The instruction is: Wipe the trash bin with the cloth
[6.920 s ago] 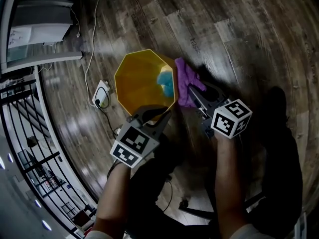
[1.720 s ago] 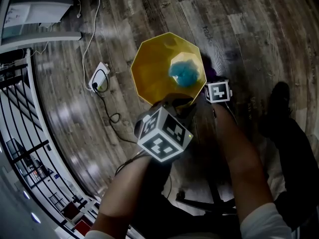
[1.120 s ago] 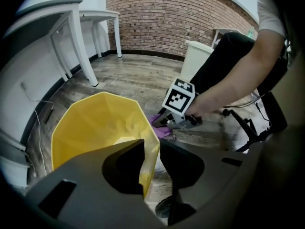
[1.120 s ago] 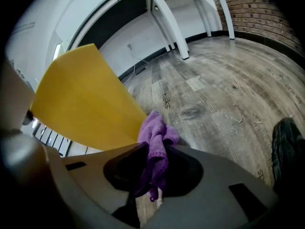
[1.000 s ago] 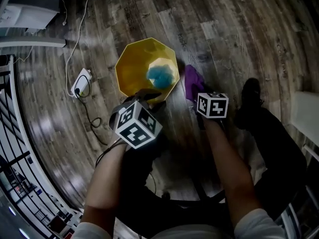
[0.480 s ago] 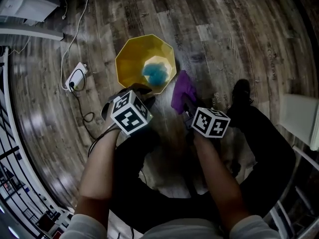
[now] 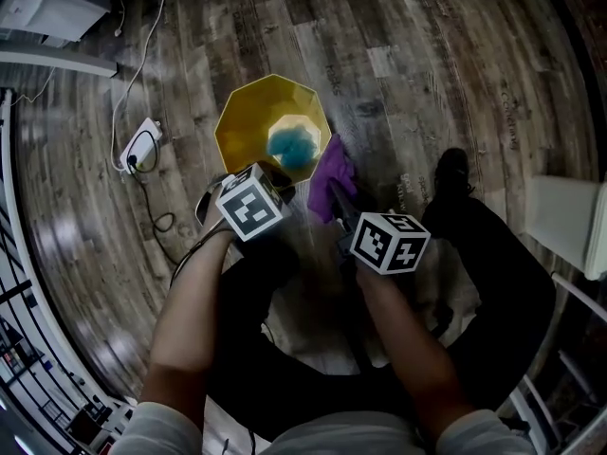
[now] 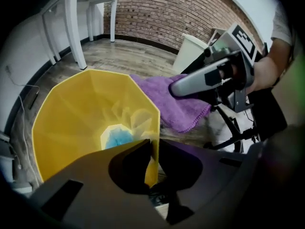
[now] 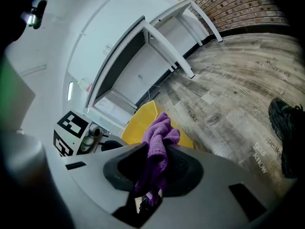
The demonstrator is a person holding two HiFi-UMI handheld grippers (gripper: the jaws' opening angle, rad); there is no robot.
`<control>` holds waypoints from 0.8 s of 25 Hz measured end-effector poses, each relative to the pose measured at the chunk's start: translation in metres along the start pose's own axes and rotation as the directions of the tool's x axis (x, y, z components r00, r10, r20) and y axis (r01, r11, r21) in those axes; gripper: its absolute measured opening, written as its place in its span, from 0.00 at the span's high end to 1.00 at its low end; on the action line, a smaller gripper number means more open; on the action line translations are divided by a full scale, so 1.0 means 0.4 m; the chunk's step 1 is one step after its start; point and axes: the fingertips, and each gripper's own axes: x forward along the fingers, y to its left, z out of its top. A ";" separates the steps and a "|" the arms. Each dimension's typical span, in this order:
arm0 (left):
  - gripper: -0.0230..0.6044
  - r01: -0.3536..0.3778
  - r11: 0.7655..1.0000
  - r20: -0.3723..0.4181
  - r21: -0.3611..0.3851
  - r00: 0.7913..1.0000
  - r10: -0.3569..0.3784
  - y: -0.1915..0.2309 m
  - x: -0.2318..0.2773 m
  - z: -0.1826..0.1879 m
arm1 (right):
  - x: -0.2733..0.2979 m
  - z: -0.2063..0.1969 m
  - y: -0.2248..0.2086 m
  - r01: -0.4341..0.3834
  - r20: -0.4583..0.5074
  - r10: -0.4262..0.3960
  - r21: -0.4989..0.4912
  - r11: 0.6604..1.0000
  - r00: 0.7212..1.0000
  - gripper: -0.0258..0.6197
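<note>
Currently left hand-held gripper (image 8: 152, 146), jaws just closing, grips rim of yellow plastic trash bin (image 8: 81, 113); right hand-held gripper (image 9: 155, 149) clamps purple cloth (image 9: 160, 131). Forceful wiping could tip bin.

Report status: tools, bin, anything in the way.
Left tool, jaws just closing, pinches yellow trash bin rim. Right tool shut on purple cloth, beside bin. Blue object inside bin; nothing seen blocking.

Looks down on a grey-brown plank floor (image 7: 455, 45), glossy toward the left, with a white power strip (image 7: 139, 145) lying there. Shows a red brick wall (image 8: 176, 8) at the far side and a white table (image 8: 74, 27) standing against a plain white wall (image 8: 19, 51).
</note>
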 end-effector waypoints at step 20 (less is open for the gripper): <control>0.90 0.034 0.999 0.002 0.040 0.999 -0.034 -0.030 0.013 0.024 | 0.135 -0.070 -0.149 0.014 -0.170 -0.054 -0.231 0.973 0.984 0.82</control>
